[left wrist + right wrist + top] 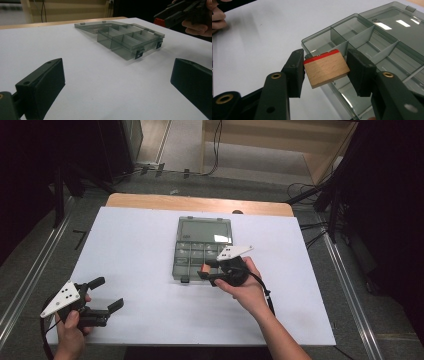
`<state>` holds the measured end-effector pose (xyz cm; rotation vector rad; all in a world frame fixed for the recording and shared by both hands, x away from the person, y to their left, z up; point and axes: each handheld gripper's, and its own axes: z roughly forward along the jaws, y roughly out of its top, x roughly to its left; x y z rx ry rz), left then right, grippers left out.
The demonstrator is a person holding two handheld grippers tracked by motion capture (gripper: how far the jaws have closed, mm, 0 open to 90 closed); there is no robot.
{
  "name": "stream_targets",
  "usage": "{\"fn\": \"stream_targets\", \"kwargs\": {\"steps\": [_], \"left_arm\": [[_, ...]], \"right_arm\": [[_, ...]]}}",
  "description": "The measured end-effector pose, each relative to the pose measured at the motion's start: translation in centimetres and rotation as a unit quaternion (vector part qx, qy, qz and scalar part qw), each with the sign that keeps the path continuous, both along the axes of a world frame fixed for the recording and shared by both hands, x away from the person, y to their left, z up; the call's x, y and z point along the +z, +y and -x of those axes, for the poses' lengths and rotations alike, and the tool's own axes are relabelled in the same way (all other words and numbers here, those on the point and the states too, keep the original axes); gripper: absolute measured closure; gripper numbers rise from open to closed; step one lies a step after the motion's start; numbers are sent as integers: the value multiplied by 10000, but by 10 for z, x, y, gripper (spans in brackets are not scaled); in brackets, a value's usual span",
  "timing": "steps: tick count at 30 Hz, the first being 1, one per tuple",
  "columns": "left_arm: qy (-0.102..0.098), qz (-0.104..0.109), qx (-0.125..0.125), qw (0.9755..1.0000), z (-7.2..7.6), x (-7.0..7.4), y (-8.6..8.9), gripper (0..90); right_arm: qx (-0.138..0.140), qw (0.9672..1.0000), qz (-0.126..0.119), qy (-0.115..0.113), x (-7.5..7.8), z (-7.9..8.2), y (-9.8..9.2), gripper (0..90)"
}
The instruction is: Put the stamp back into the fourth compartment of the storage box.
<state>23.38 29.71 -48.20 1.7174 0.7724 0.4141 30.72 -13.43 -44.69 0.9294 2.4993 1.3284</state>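
A smoky-grey plastic compartment box (192, 262) lies at the middle of the white table with its lid (205, 231) folded flat behind it. My right gripper (327, 62) is shut on a small wooden block (325, 70) with a red top edge, held tilted just above the box's front corner compartment (322, 46). From above, the block (205, 268) sits at the box's front right corner. My left gripper (110, 292) hovers open near the front left of the table with nothing between its jaws. In the left gripper view the box (125, 40) lies ahead, and the right gripper (175, 13) is at the upper right.
The white sheet (135, 245) covers a wooden table whose far edge (200, 202) shows. Several divided compartments (372, 42) of the box look unfilled. Cables and dark stands ring the table on the floor. The person's left hand (218, 17) shows at the corner.
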Motion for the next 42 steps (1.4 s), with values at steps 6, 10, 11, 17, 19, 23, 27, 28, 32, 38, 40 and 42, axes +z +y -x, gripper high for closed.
{"fn": "stream_targets", "kwargs": {"steps": [6, 10, 11, 17, 19, 23, 27, 28, 32, 38, 40, 42], "left_arm": [[1, -1, 5, 10000, 0, 0, 0, 0], [0, -1, -1, 10000, 0, 0, 0, 0], [2, -1, 1, 10000, 0, 0, 0, 0], [6, -15, -3, 10000, -1, -1, 0, 0], [2, -13, -6, 10000, -1, -1, 0, 0], [-13, -4, 4, 10000, 0, 0, 0, 0], [-10, -8, 6, 10000, 0, 0, 0, 0], [-15, -8, 0, 10000, 0, 0, 0, 0], [-12, -7, 3, 10000, 0, 0, 0, 0], [-24, 4, 11, 10000, 1, 0, 1, 0], [-31, 1, 4, 10000, 1, 0, 1, 0], [-34, -4, 4, 10000, 1, 0, 0, 0]], "right_arm": [[-25, 10000, -14, 2, 3, -2, -3, 487], [-76, 10000, -28, 20, 4, -5, -7, 487], [-79, 10000, -31, 18, 4, -5, -7, 487], [-154, 9999, -20, 12, 6, -8, -13, 487], [-182, 9998, -41, 26, 7, -9, -14, 487], [-242, 9997, -72, 40, 7, -12, -18, 487], [-295, 9995, -62, 43, 6, -14, -20, 487], [-309, 9995, -64, 46, 5, -15, -21, 487], [-368, 9993, -70, 71, 4, -18, -23, 487], [-421, 9991, -69, 84, 2, -22, -24, 487], [-447, 9989, -54, 87, 2, -24, -25, 487], [-476, 9988, -67, 98, 2, -25, -25, 487]]}}
